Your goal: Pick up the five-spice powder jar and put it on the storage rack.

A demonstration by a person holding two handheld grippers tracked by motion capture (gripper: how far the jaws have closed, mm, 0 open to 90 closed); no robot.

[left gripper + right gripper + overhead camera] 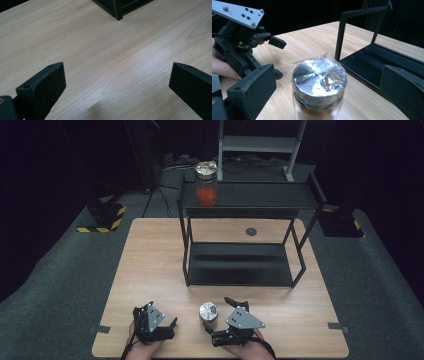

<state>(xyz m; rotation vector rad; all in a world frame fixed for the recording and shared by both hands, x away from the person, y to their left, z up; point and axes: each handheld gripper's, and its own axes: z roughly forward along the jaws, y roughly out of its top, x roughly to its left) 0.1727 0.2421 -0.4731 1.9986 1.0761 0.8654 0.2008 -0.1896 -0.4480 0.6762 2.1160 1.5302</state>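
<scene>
Foil wrapped over the jar's lid showed close in the right claw's view; from above it was a silver disc. The jar stood on the desk between that claw's wide-open jaws, untouched. The left claw gaped empty nearby.

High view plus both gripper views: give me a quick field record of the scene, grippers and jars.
surface: wooden table
rack: black two-tier shelf at the table's far half
near jar: foil-lidded jar upright on the table, plastic film over the lid
far jar: orange-filled jar on the shelf's top tier, left end
right gripper: open, jaws either side of the near jar, not closed on it
left gripper: open over bare table, holding nothing
</scene>
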